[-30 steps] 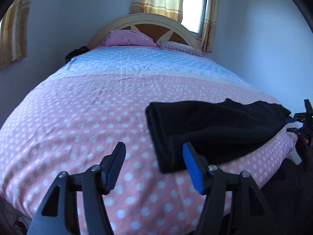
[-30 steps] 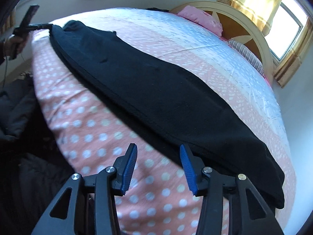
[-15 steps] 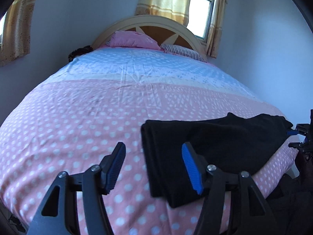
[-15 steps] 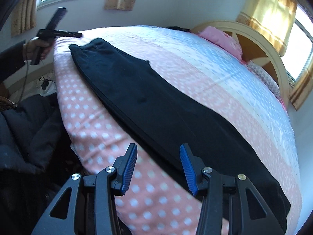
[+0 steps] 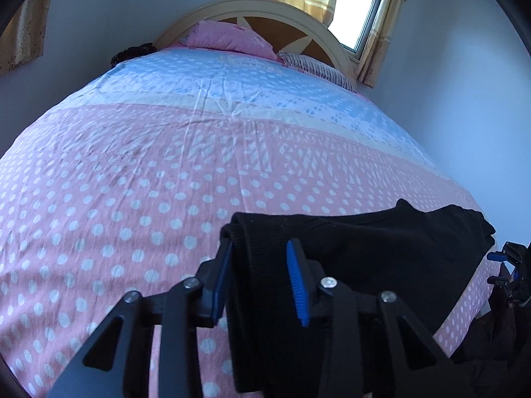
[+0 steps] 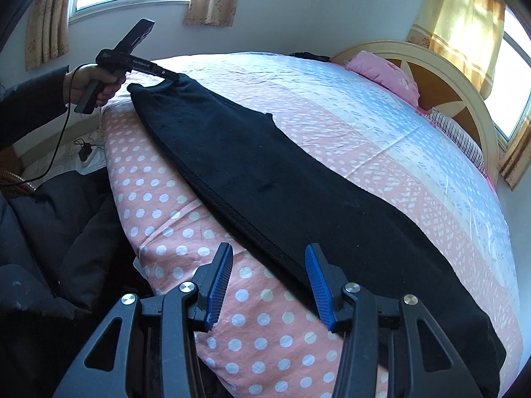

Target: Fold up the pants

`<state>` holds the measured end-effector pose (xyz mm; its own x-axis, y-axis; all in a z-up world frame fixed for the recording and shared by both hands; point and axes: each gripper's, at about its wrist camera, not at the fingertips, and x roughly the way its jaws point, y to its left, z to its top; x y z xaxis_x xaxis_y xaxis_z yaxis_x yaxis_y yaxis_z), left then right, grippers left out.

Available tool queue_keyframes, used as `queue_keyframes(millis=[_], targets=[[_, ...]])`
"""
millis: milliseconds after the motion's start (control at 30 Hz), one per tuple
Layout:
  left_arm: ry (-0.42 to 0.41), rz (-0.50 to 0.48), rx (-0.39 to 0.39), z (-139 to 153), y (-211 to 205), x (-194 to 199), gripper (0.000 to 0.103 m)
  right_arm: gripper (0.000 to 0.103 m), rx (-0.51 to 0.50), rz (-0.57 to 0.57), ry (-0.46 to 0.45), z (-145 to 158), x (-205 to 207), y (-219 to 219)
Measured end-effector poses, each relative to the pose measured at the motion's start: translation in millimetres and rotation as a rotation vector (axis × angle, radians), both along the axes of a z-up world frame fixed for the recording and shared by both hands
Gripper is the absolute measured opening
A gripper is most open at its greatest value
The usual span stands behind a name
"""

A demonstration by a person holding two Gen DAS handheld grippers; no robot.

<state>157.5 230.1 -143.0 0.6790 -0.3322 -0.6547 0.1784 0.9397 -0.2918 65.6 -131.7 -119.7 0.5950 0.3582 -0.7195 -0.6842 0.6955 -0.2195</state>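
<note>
Black pants (image 6: 265,165) lie stretched out along the near edge of the pink dotted bed (image 6: 166,199). In the left wrist view one end of the pants (image 5: 381,252) runs between my left gripper's (image 5: 259,265) blue pads, which have drawn in against the bunched cloth. The right wrist view shows that same left gripper (image 6: 169,76) in a hand (image 6: 86,83), clasping the far end. My right gripper (image 6: 268,272) stands open over the bed's edge. The hem side of the pants crosses just past its right pad. It also shows small at the far right as the right gripper (image 5: 506,265).
A pink pillow (image 5: 225,36) and a striped pillow (image 5: 318,69) rest against the wooden headboard (image 5: 265,10). Dark clothing (image 6: 49,232) fills the space beside the bed. A cable and plug (image 6: 84,149) lie on the floor. Walls and curtained windows close in around the bed.
My left gripper came down and forward onto the pants' end and its jaws narrowed around the cloth. My right gripper drew back along the bed edge and stayed open.
</note>
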Motion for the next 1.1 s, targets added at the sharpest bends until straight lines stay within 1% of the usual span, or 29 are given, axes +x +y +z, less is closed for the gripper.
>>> queue_keyframes(millis=[67,100,133,233,300,367,433,467,567,633,700,767,833,900,933,967,1033,1100], targets=[[0.008,0.003,-0.004,-1,1,0,0.034,0.047,0.01,-0.006,-0.003,1,0,-2],[0.009,0.004,-0.009,-1,2,0,0.026,0.047,0.014,-0.008,-0.005,1,0,-2],[0.007,0.001,-0.009,-1,2,0,0.01,0.047,0.018,-0.01,-0.008,2,0,-2],[-0.042,0.002,0.004,10,2,-3,0.008,0.047,0.024,-0.012,-0.013,2,-1,-2],[-0.102,0.0,-0.026,28,3,-4,0.008,0.047,0.026,-0.014,-0.013,1,-1,-2],[-0.133,0.003,-0.028,37,4,0,0.008,0.047,0.028,-0.021,-0.012,1,1,-2],[-0.114,0.01,-0.006,33,2,10,0.008,0.047,0.039,-0.032,-0.007,0,3,-2],[-0.091,0.014,0.016,26,1,15,0.008,0.047,0.045,-0.036,-0.006,0,4,-2],[-0.009,0.033,0.018,0,4,25,0.008,0.047,0.065,-0.038,-0.001,0,3,0],[0.005,0.047,0.001,-8,8,24,0.011,0.047,0.07,-0.032,0.001,-1,2,1],[0.001,0.058,0.0,-6,10,21,0.018,0.047,0.061,-0.023,0.011,-5,2,5],[-0.001,0.076,0.025,-3,10,19,0.027,0.047,0.056,-0.028,0.012,-7,4,7],[-0.005,0.103,0.056,2,11,14,0.04,0.047,0.067,-0.035,0.017,-6,8,9],[-0.047,0.113,0.064,11,10,3,0.043,0.047,0.097,-0.036,0.023,-3,11,11],[-0.071,0.119,0.083,18,7,-5,0.048,0.047,0.111,-0.03,0.03,0,14,13],[-0.086,0.12,0.099,21,4,-9,0.05,0.047,0.115,-0.023,0.032,2,17,17],[-0.133,0.097,0.139,29,-8,-22,0.057,0.047,0.116,-0.017,0.032,9,29,27],[-0.159,0.062,0.17,32,-23,-32,0.059,0.047,0.143,-0.032,0.062,15,50,37]])
